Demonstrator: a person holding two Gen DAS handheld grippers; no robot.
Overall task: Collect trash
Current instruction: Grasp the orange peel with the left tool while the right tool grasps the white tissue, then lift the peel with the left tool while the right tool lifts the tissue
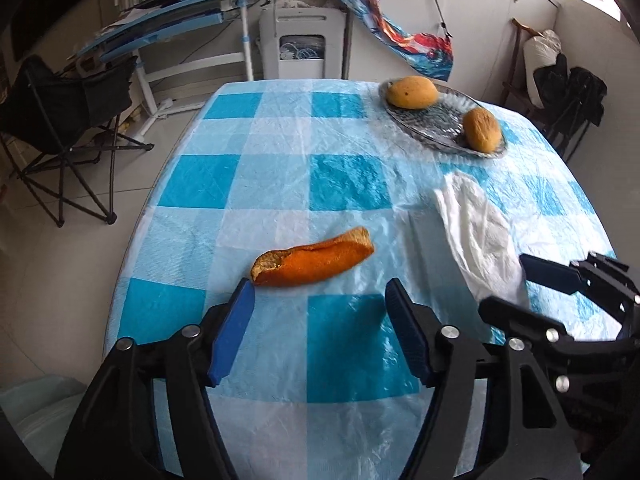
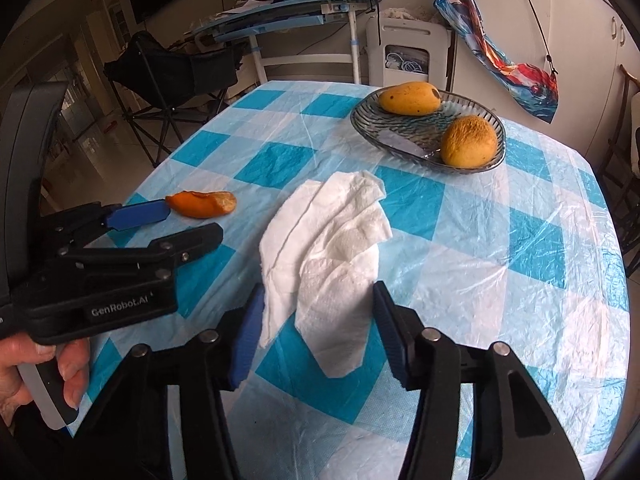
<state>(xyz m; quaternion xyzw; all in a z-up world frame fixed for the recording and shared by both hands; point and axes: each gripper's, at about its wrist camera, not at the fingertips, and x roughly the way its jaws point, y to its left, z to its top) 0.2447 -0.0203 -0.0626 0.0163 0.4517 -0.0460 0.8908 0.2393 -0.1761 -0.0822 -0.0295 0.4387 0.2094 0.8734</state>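
An orange peel point(image 1: 314, 258) lies on the blue-and-white checked tablecloth point(image 1: 280, 140); it also shows in the right wrist view point(image 2: 202, 203). My left gripper point(image 1: 320, 292) is open, its fingertips just short of the peel. A crumpled white paper towel point(image 2: 332, 260) lies to the right of the peel; it also shows in the left wrist view point(image 1: 478, 232). My right gripper point(image 2: 318, 300) is open with its jaws on either side of the towel's near end. The right gripper also appears in the left wrist view point(image 1: 516, 280), and the left gripper in the right wrist view point(image 2: 188, 222).
A glass dish point(image 2: 360, 122) with two mangoes point(image 2: 410, 98) point(image 2: 468, 142) stands at the table's far right. Past the table are a black folding chair point(image 1: 60, 120), a blue desk point(image 1: 168, 20), a white appliance point(image 1: 302, 44) and a colourful bag point(image 1: 400, 36).
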